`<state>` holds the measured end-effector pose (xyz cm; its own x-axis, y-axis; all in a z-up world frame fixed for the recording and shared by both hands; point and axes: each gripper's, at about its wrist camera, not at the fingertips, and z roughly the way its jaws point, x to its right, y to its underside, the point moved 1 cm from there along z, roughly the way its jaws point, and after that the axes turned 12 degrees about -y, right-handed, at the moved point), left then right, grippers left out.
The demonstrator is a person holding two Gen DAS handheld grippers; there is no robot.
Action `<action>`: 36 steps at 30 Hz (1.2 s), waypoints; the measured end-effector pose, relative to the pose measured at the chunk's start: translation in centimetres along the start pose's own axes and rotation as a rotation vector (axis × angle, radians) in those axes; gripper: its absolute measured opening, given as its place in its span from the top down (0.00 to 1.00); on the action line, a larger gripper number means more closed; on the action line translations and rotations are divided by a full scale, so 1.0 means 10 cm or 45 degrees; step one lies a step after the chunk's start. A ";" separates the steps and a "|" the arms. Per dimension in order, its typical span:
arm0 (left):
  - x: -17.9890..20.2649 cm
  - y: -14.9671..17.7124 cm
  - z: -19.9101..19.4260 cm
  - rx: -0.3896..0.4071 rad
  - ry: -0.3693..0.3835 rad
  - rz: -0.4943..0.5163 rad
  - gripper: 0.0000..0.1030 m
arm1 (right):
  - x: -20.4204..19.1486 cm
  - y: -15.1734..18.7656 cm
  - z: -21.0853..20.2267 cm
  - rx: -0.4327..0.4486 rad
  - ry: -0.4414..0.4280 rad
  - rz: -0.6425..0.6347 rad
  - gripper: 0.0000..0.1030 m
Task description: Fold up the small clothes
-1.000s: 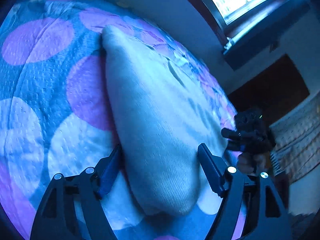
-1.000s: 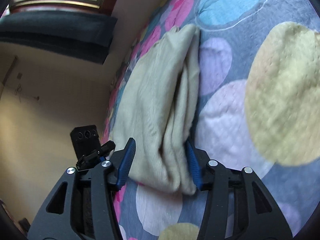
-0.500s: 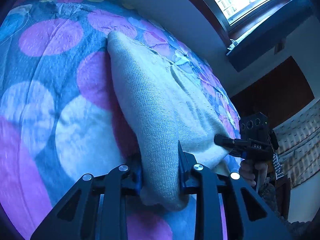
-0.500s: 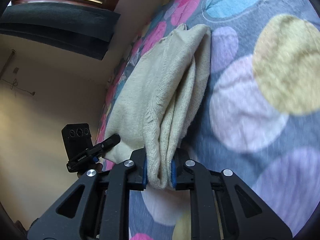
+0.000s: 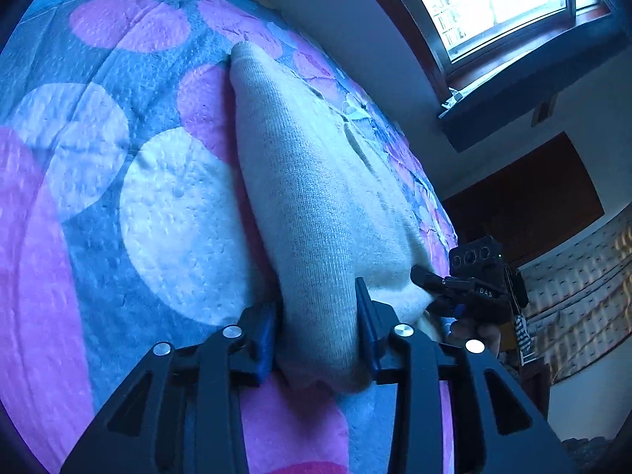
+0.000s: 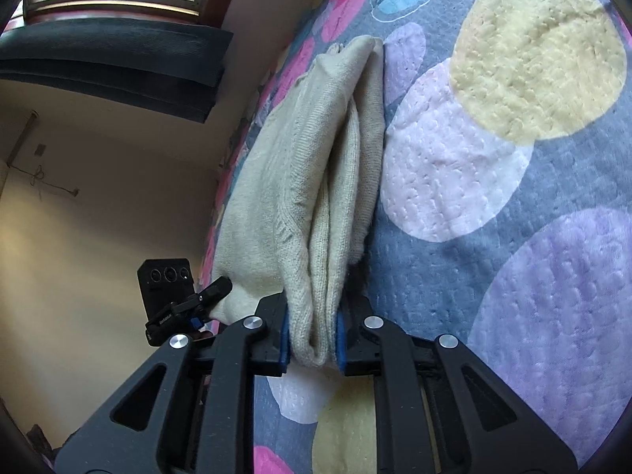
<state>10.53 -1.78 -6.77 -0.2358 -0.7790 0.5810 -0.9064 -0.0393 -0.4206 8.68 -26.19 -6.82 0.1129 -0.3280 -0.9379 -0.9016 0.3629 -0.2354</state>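
A cream knitted garment [image 5: 312, 205] lies folded lengthwise on the dotted bedspread [image 5: 118, 158]. My left gripper [image 5: 316, 324] is shut on one near corner of it, with the knit bunched between the jaws. My right gripper [image 6: 314, 335] is shut on the other near corner, where several layers of the garment [image 6: 324, 166] are pinched together. The near edge is lifted off the bed between the two grippers. Each gripper shows in the other's view: the right one [image 5: 466, 288] at the garment's right end, the left one [image 6: 185, 300] at its left end.
The bedspread [image 6: 533, 197] has large coloured circles and stretches away under the garment. A wall with a window [image 5: 501, 4] and a dark ledge [image 6: 118, 59] runs along the far side of the bed. A dark wooden door [image 5: 525, 205] stands beyond the bed's end.
Both grippers, open around the garment's near edge a second ago, have closed on it. The pinched edge has since risen slightly off the bedspread.
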 end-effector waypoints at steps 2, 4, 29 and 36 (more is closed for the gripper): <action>0.03 0.02 0.00 0.002 0.001 -0.010 0.57 | -0.01 0.02 -0.04 0.011 -0.011 0.003 0.83; 0.03 0.06 -0.07 0.014 0.003 -0.029 0.50 | -0.03 0.04 -0.06 0.022 -0.022 0.000 0.78; 0.21 0.39 -0.26 0.158 -0.542 0.166 0.39 | 0.00 0.16 -0.27 0.052 -0.042 -0.009 0.76; 0.21 0.40 -0.25 0.179 -0.596 0.140 0.35 | -0.05 0.17 -0.25 0.055 0.047 -0.035 0.85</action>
<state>5.54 -1.98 -5.50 -0.1154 -0.9793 0.1662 -0.8214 0.0000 -0.5704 6.07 -27.60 -6.09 0.1209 -0.3698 -0.9212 -0.8794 0.3906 -0.2723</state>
